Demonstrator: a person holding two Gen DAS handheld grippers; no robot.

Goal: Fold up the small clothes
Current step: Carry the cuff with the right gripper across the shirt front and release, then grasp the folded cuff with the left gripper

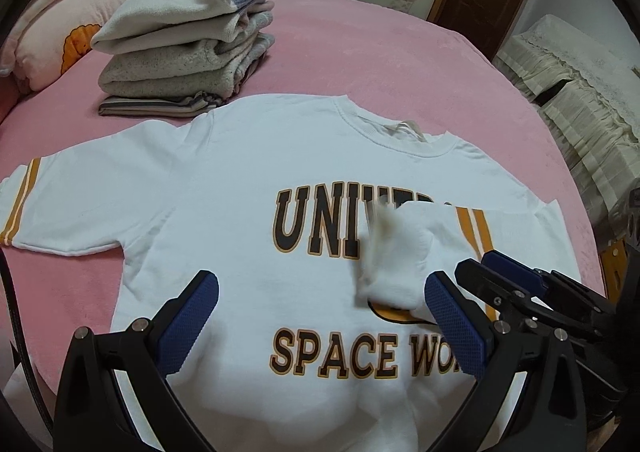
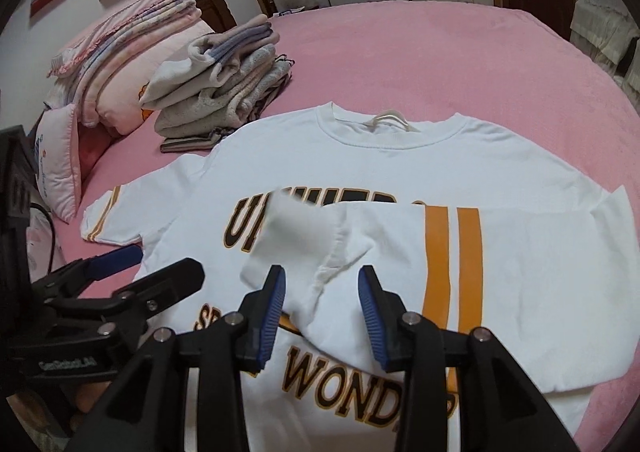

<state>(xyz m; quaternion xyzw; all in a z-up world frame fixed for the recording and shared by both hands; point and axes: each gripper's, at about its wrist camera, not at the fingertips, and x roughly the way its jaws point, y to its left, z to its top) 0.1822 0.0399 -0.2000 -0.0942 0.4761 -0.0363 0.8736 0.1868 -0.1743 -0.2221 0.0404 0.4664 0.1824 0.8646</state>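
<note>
A pink bed (image 2: 400,64) carries a white sweatshirt (image 2: 380,156) spread face up, its right sleeve (image 2: 500,252) already laid across the chest print. The stack of folded clothes (image 1: 188,52) sits beyond the collar. No containers show. Left gripper (image 1: 320,316) hovers released; right gripper (image 2: 322,308) stands apart, the cuff (image 2: 296,248) loose between its pads. Judgement: flatten that cuff squarely, then fold the left sleeve (image 1: 60,208) to match

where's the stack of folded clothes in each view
Left wrist view: the stack of folded clothes sits upper left on the pink bed, just beyond the white sweatshirt's shoulder.
Right wrist view: the stack sits upper left of centre, beside the pillows.
Shared landmark: the sweatshirt's collar.
</note>
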